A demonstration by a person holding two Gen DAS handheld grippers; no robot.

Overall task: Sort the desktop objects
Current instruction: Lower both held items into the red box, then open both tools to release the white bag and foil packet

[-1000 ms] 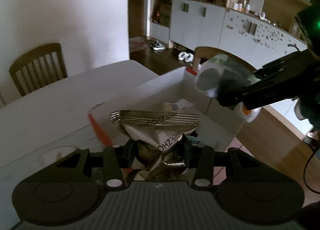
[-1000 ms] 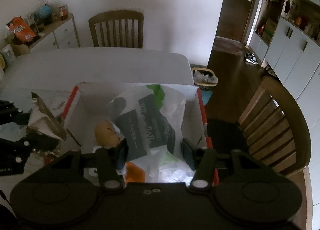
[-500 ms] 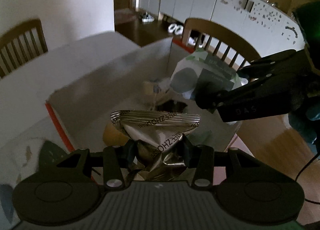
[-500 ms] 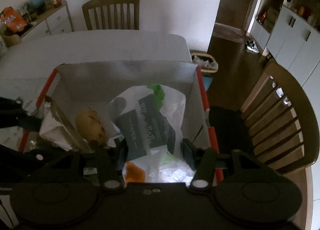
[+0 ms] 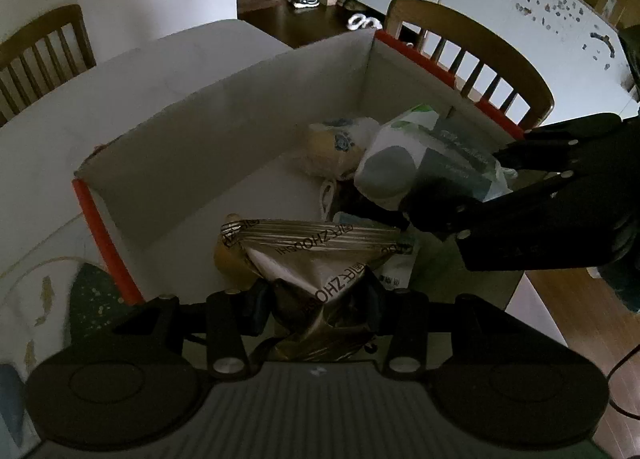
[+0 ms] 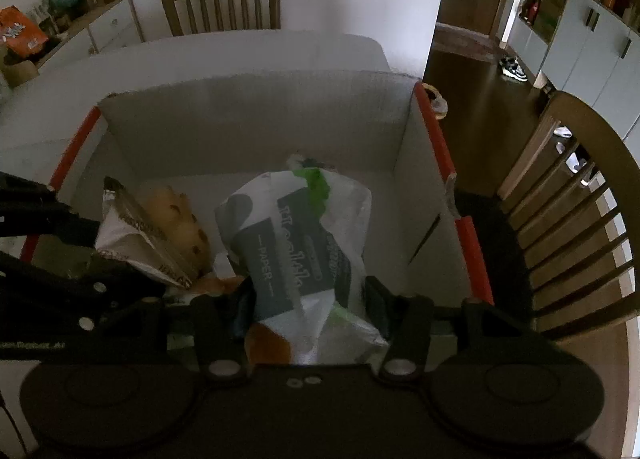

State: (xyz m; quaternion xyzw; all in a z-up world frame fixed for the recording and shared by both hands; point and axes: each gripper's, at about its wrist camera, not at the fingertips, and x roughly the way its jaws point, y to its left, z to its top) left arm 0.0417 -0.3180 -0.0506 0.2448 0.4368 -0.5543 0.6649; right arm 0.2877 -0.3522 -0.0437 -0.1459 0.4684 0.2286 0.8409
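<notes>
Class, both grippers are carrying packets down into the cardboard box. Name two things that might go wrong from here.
1. The left gripper and right gripper work close together over the box, so they may knock each other.
2. Dropped now, the silver foil packet would land on the wrapped bun and could squash it.

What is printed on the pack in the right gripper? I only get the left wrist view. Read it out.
Observer: The pack reads "PAPER". The right gripper is shut on it.
Operator: Report anything else between those fingers.
Observer: An orange bit shows at the pack's near end. I cannot tell what it is.
Operator: Name anything left outside the box.
Observer: An orange snack bag stands on the sideboard beyond the table.
</notes>
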